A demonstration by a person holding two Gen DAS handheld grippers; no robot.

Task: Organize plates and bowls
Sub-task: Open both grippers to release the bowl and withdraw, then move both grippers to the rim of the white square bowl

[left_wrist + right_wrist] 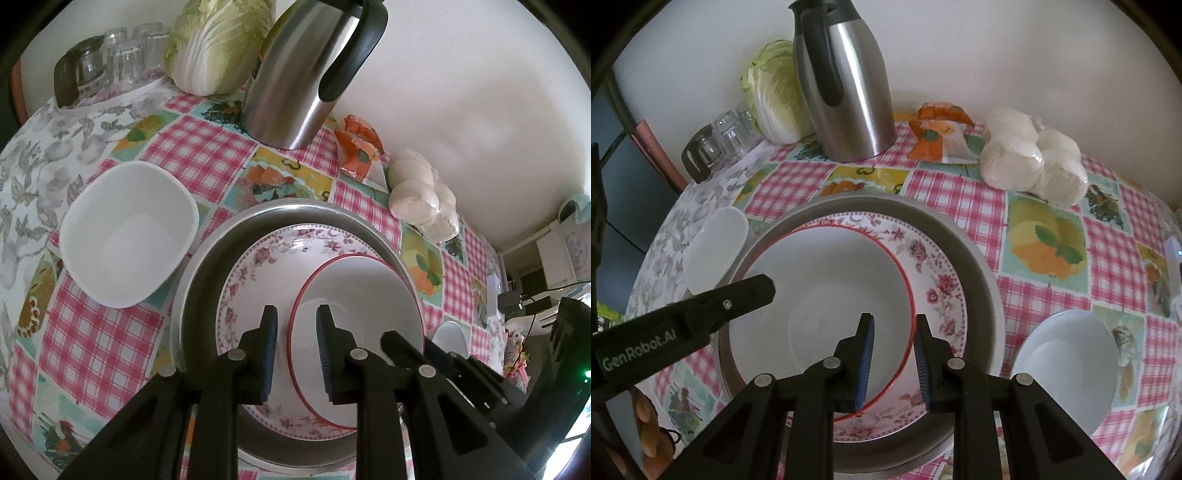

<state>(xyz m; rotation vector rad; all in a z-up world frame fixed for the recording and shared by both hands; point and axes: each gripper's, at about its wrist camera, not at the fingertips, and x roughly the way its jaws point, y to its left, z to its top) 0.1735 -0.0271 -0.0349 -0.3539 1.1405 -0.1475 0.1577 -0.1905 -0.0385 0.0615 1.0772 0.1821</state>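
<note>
red-rimmed bowl (820, 306) nested in floral plate (938, 280) — grippers astride

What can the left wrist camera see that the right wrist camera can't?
Only the left wrist camera shows the white furniture and green light beyond the table. Only the right wrist camera shows a person's fingers and the lettering on the left gripper. Both show the red-rimmed bowl in the flowered plate, the steel jug, cabbage and glasses.
</note>
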